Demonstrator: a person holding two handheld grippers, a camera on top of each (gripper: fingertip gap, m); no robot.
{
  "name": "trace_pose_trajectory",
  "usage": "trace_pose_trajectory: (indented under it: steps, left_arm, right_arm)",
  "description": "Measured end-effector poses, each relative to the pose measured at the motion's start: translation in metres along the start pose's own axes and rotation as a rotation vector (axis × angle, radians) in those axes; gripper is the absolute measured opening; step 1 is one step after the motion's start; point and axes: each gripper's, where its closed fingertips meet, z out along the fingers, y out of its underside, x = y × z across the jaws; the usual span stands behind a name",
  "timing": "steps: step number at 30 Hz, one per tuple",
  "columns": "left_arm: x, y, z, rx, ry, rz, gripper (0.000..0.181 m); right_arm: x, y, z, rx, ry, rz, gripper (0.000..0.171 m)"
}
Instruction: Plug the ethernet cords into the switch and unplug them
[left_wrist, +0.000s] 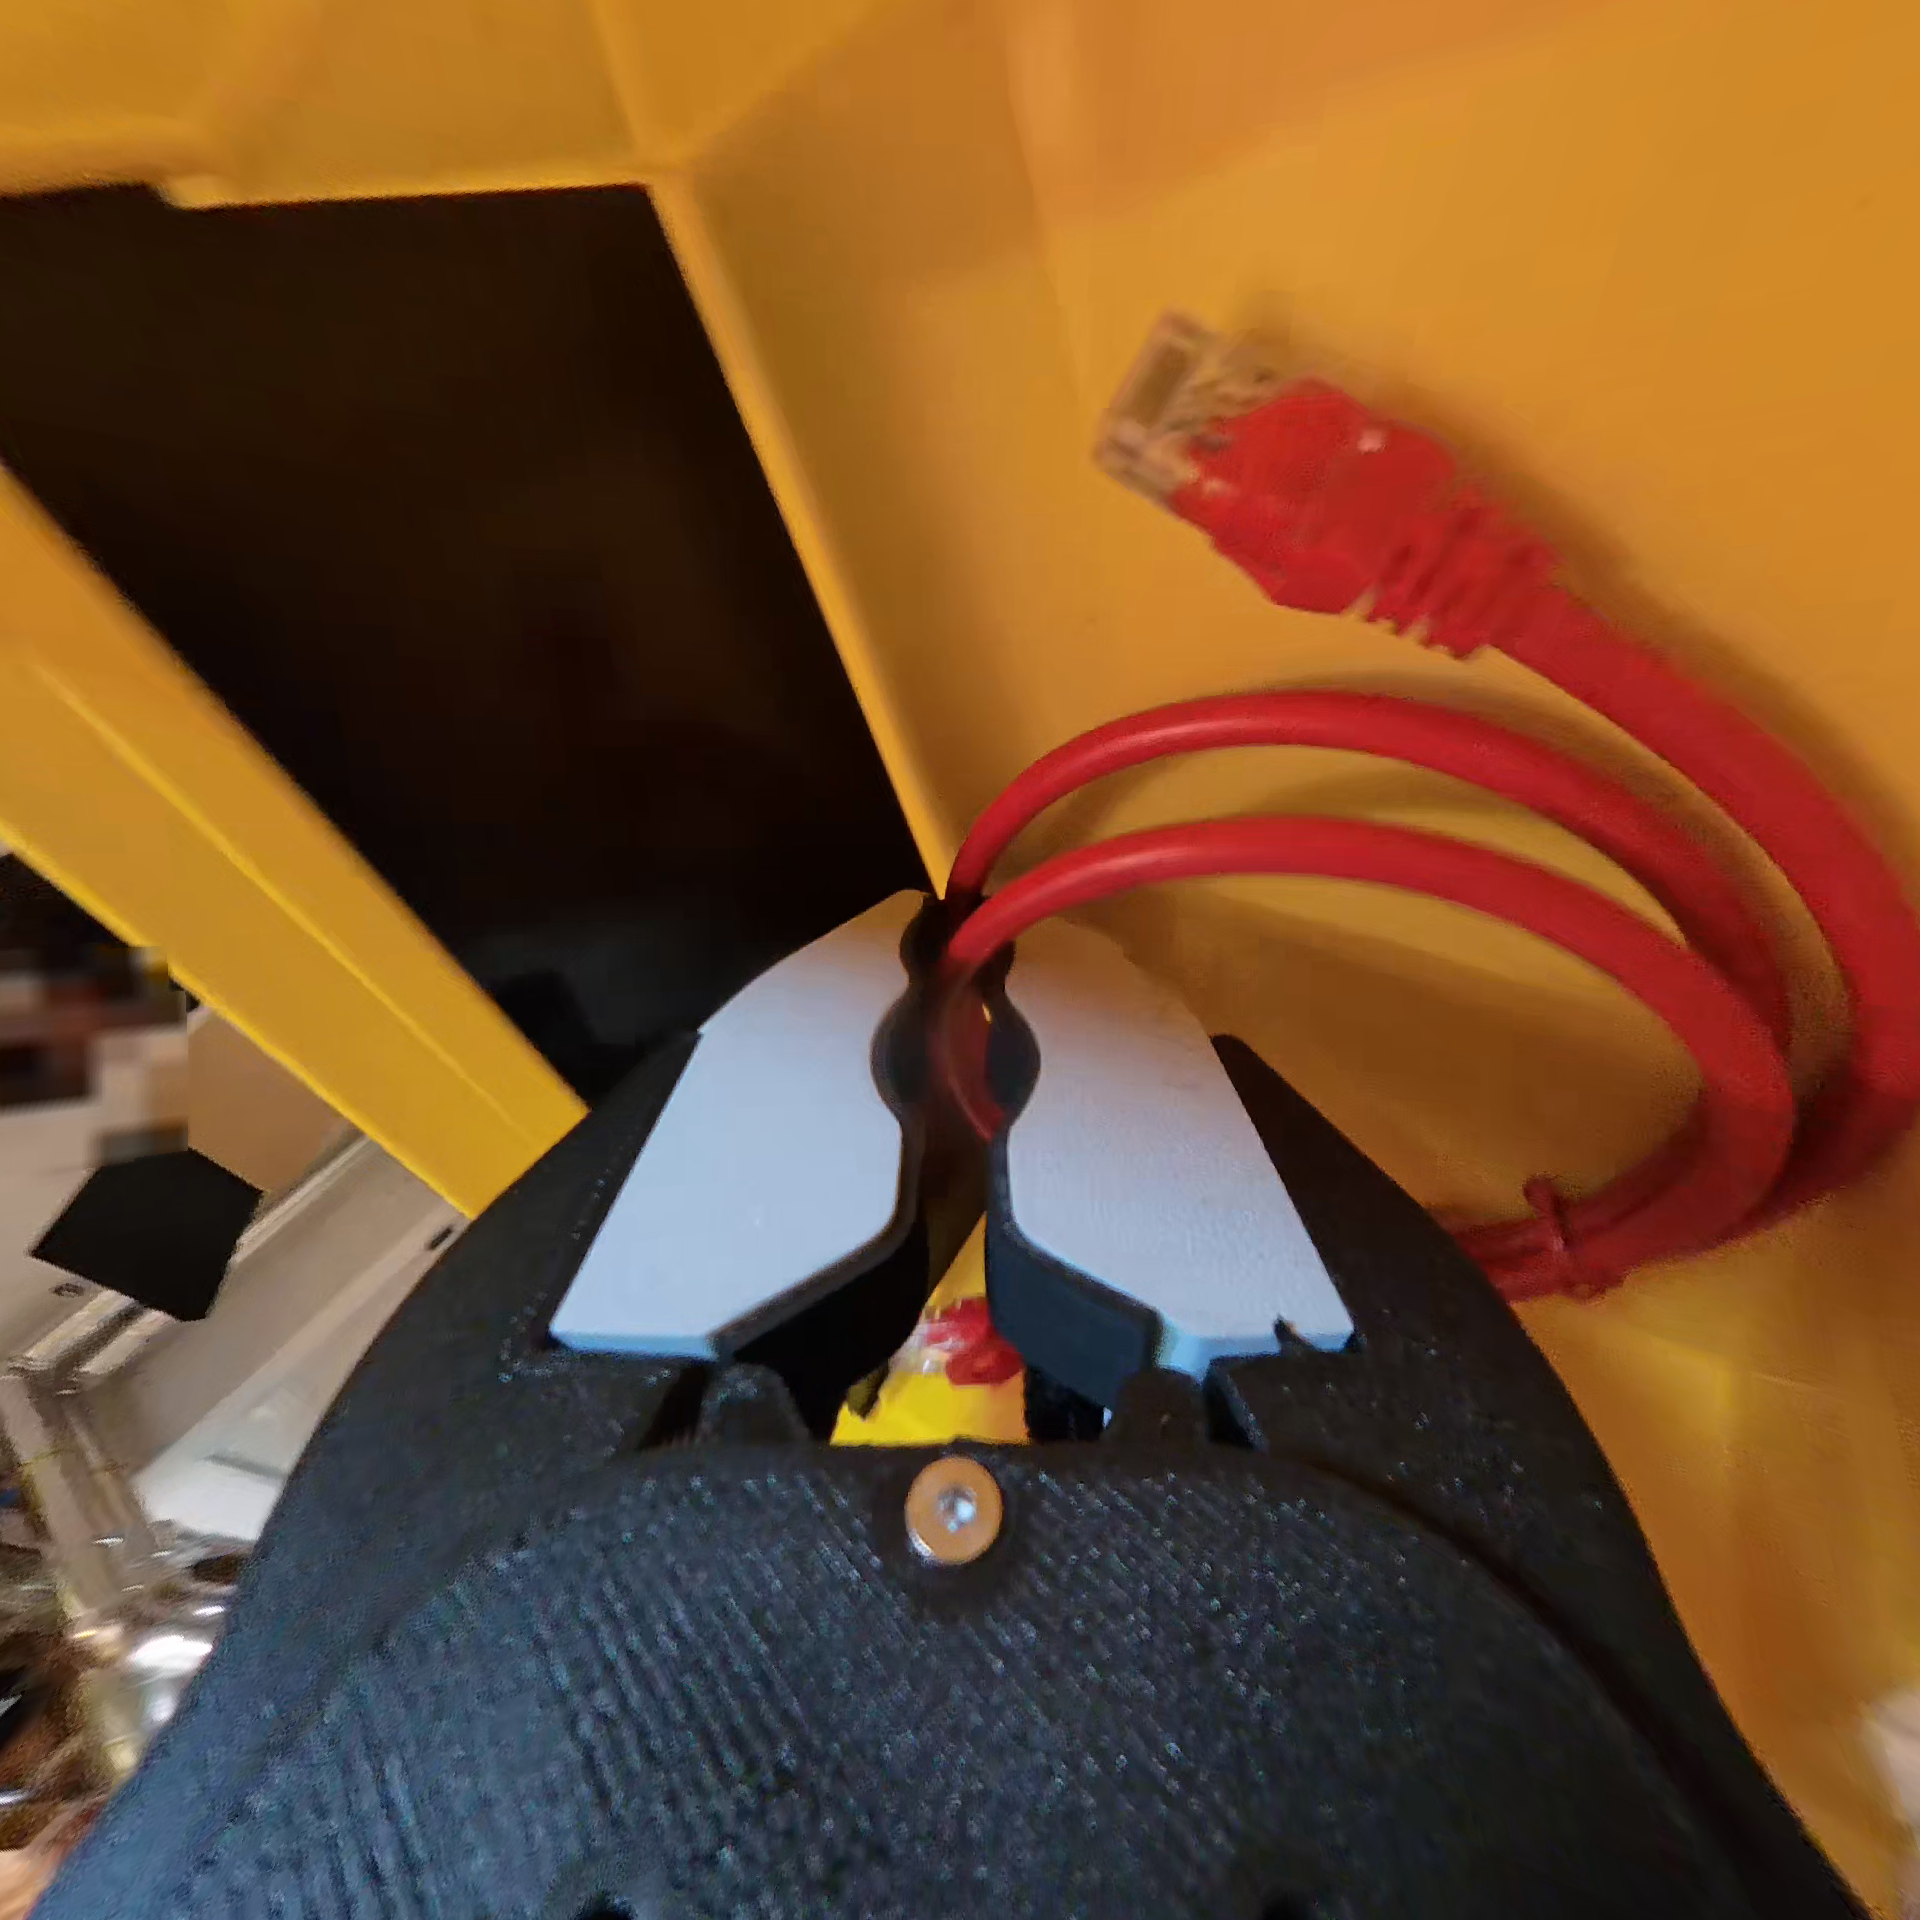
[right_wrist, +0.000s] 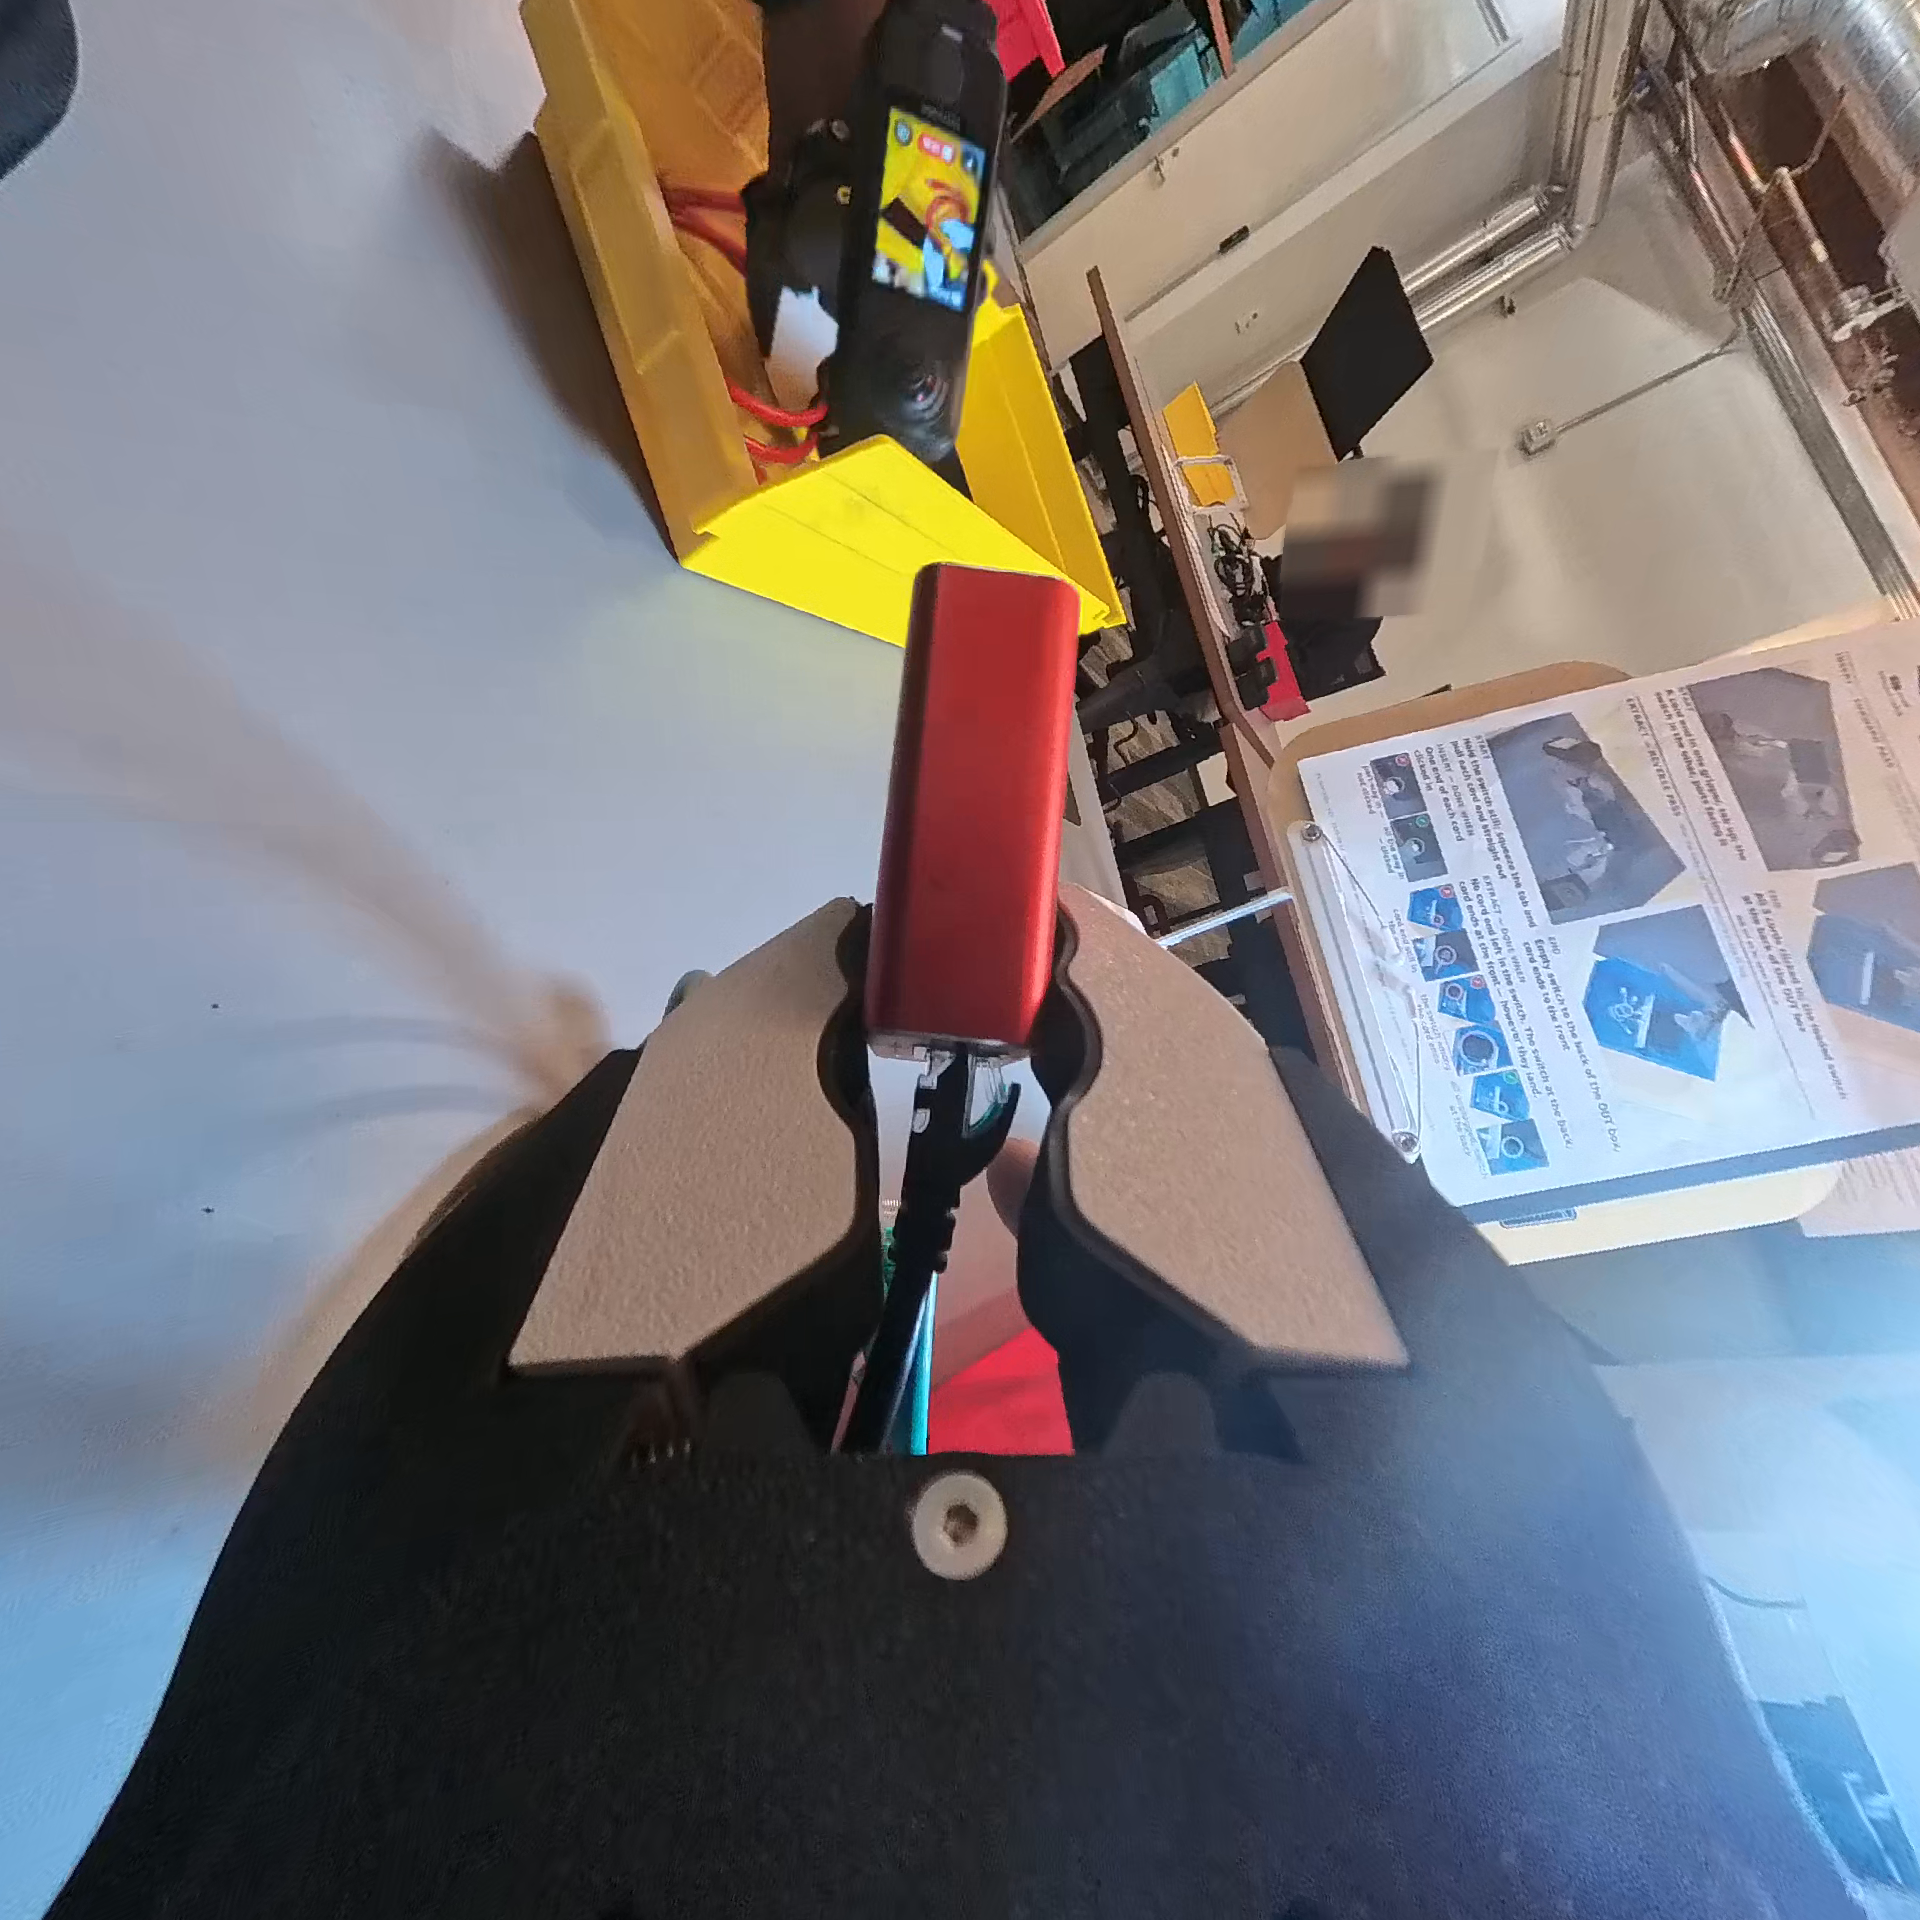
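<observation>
left wrist view: our left gripper (left_wrist: 954, 961) is clamped on two loops of the red ethernet cord (left_wrist: 1714, 935) inside the yellow bin (left_wrist: 1351, 208). the cord's free plug (left_wrist: 1262, 483) sits at 1 o'clock, blurred, not in any port.

right wrist view: our right gripper (right_wrist: 961, 971) is closed around the red switch (right_wrist: 971, 810), which stands upright over the white table (right_wrist: 312, 623). a black cord (right_wrist: 925, 1216) and a teal cord (right_wrist: 992, 1117) enter its near end. the bin shows again at 12 o'clock with the left gripper in it.
</observation>
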Motion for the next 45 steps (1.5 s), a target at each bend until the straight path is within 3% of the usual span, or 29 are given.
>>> trace_pose_trajectory:
  steps: [6,13,18,27,31,34,37,42,45]
  left_arm:
    - [-0.032,0.017,-0.075,0.145,-0.070,-0.234,0.005]
    - [-0.040,0.019,-0.164,0.244,-0.081,-0.322,0.006]
    - [0.003,-0.041,-0.184,0.389,0.077,-0.279,0.006]
    - [0.088,-0.163,-0.167,0.577,0.359,-0.098,0.006]
    - [0.103,-0.212,-0.184,0.743,0.383,-0.027,0.016]
    - [0.083,-0.225,-0.221,0.915,0.360,-0.165,0.030]
    - [0.055,-0.204,-0.237,0.989,0.306,-0.436,0.028]
    - [0.066,-0.168,-0.209,0.939,0.304,-0.788,0.029]
    - [0.087,-0.176,-0.186,0.888,0.409,-0.962,0.025]
  right_arm:
    - [0.009,0.003,0.001,0.014,0.014,0.038,0.029]
    - [0.014,-0.001,-0.005,0.016,0.049,0.032,0.028]
    - [0.020,-0.004,-0.012,0.024,0.073,0.040,0.028]
    - [0.024,0.001,-0.016,0.019,0.095,0.060,0.028]
    - [0.026,0.004,-0.015,0.013,0.103,0.069,0.028]
    - [0.028,0.009,-0.016,0.004,0.109,0.084,0.028]
    - [0.030,0.012,-0.016,-0.004,0.116,0.095,0.028]
    - [0.035,0.016,-0.014,-0.013,0.129,0.112,0.028]
    - [0.036,0.018,-0.014,-0.024,0.136,0.117,0.028]
